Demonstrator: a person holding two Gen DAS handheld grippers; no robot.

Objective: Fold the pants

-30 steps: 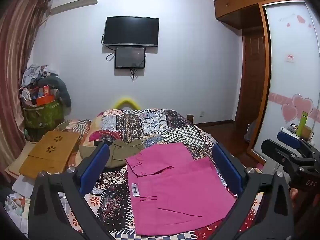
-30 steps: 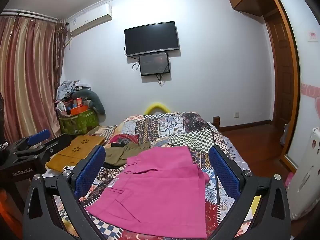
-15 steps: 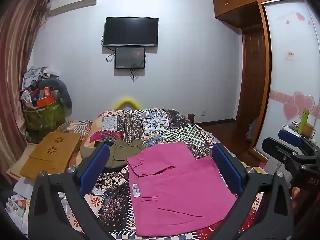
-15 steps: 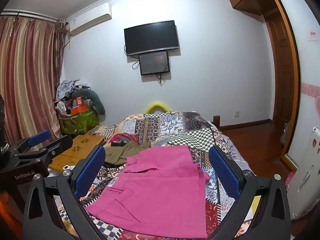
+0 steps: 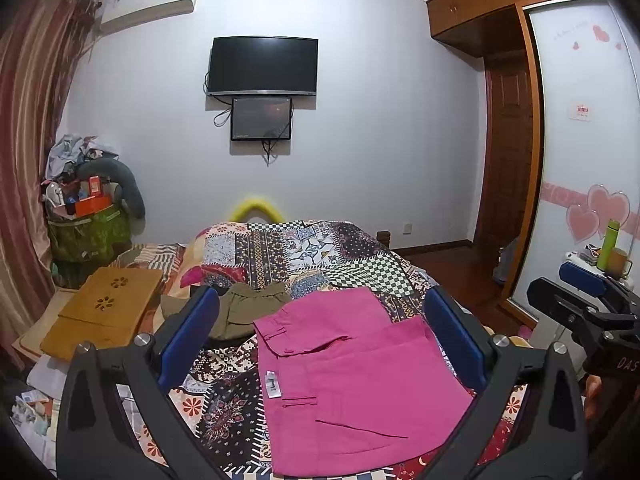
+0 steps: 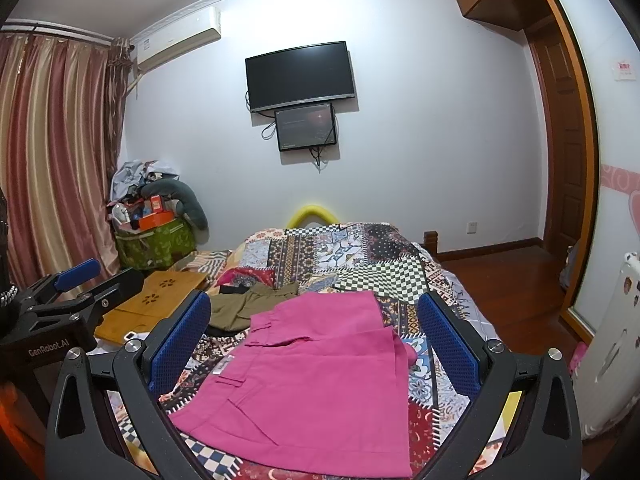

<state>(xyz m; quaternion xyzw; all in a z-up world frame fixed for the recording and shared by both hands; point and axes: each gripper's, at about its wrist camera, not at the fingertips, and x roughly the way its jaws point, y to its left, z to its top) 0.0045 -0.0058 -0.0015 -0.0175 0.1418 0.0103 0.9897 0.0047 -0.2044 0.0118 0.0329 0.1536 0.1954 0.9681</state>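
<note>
Left gripper (image 5: 320,334): jaws spread wide, blue pads (image 5: 188,336) at 9 and 3 o'clock of its view, nothing between them, raised and pointing forward. Right gripper (image 6: 314,340): jaws likewise spread wide, nothing held, level and pointing forward. Each gripper appears at the other view's edge: right at 3 o'clock, left at 9 o'clock.
</note>
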